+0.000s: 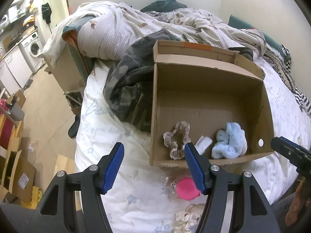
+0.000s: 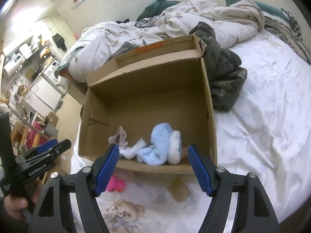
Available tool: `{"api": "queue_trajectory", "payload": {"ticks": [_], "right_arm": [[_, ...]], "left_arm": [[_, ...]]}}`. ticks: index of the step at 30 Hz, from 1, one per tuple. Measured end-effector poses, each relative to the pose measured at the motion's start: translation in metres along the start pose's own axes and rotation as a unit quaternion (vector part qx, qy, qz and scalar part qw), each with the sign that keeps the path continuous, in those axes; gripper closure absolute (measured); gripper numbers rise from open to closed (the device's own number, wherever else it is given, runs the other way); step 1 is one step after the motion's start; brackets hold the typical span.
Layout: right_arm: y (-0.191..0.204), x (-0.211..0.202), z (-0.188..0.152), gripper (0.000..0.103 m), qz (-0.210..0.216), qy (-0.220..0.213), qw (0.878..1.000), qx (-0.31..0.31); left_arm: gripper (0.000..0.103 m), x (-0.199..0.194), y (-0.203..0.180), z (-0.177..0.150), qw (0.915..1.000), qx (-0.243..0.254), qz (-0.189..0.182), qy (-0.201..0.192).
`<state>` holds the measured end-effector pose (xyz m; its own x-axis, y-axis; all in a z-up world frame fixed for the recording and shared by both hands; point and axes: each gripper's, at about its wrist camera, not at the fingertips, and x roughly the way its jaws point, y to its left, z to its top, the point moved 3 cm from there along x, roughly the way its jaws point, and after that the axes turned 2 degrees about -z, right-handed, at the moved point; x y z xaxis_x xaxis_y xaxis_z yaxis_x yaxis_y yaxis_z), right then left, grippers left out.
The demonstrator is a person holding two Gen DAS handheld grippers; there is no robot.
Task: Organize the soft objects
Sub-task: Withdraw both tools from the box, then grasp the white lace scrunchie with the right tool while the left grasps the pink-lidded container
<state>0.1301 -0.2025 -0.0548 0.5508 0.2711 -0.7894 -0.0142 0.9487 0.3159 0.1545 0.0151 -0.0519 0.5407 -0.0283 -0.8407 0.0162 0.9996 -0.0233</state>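
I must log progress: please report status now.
Left gripper open, empty. Right gripper open, empty. Blue fluffy item and scrunchie in box; pink item outside. Nothing blocking.

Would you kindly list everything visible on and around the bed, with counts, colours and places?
Open brown cardboard box: one, on the bed.
Frilly beige fabric scrunchie: one, in box, left.
Small white fabric roll: one, in box, middle.
Fluffy light-blue cloth: one, in box, right.
Bright pink soft item: one, on white duvet before box.
Dark camouflage garment: one, beside box.
Left gripper: black with blue pads, open.
Right gripper: same, open.
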Motion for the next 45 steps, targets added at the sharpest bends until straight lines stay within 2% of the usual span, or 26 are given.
{"api": "queue_trajectory", "payload": {"ticks": [8, 14, 16, 19, 23, 25, 28, 32, 38, 39, 40, 42, 44, 45], "right_arm": [[0.008, -0.004, -0.017, 0.026, -0.001, 0.011, 1.000, -0.015], [0.011, -0.004, -0.025, 0.026, 0.007, 0.019, 1.000, -0.017], [0.012, -0.001, -0.029, 0.026, 0.022, 0.030, 0.999, -0.011], [0.019, 0.013, -0.038, 0.026, 0.057, 0.069, 0.996, -0.001], [0.040, 0.041, -0.063, 0.026, 0.107, 0.149, 0.983, -0.009], [0.060, 0.053, -0.079, 0.026, 0.118, 0.188, 0.974, -0.046], [0.087, 0.068, -0.102, 0.026, 0.116, 0.221, 0.963, -0.106], [0.110, 0.086, -0.125, 0.026, 0.108, 0.251, 0.950, -0.151], [0.125, 0.107, -0.143, 0.026, 0.090, 0.270, 0.940, -0.189], [0.125, 0.111, -0.145, 0.028, 0.085, 0.272, 0.939, -0.193], [0.125, 0.113, -0.147, 0.044, 0.082, 0.273, 0.938, -0.197], [0.127, 0.114, -0.148, 0.064, 0.077, 0.270, 0.937, -0.210], [0.124, 0.111, -0.144, 0.071, 0.086, 0.264, 0.938, -0.209], [0.122, 0.108, -0.141, 0.081, 0.088, 0.258, 0.940, -0.207]], "left_arm": [[0.042, -0.004, 0.008, -0.016, 0.9997, -0.020, 0.003, 0.012], [0.041, -0.005, 0.016, -0.026, 0.9991, -0.027, 0.023, 0.024], [0.042, -0.005, 0.021, -0.027, 0.9987, -0.038, 0.023, 0.025], [0.041, -0.005, 0.026, -0.024, 0.9977, -0.056, 0.015, 0.034], [0.041, -0.004, 0.031, -0.023, 0.9968, -0.066, 0.019, 0.040], [0.041, -0.003, 0.033, -0.024, 0.9962, -0.072, 0.017, 0.046], [0.041, -0.002, 0.036, -0.025, 0.9953, -0.080, 0.013, 0.052], [0.041, -0.001, 0.044, -0.026, 0.9939, -0.094, 0.014, 0.056], [0.041, 0.005, 0.050, -0.030, 0.9917, -0.107, 0.011, 0.070], [0.041, 0.006, 0.049, -0.030, 0.9916, -0.107, 0.012, 0.071], [0.041, 0.007, 0.049, -0.030, 0.9915, -0.107, 0.013, 0.073], [0.041, 0.010, 0.047, -0.030, 0.9914, -0.105, 0.016, 0.077], [0.041, 0.014, 0.044, -0.031, 0.9911, -0.102, 0.016, 0.084], [0.041, 0.016, 0.043, -0.033, 0.9909, -0.101, 0.014, 0.087]]}}
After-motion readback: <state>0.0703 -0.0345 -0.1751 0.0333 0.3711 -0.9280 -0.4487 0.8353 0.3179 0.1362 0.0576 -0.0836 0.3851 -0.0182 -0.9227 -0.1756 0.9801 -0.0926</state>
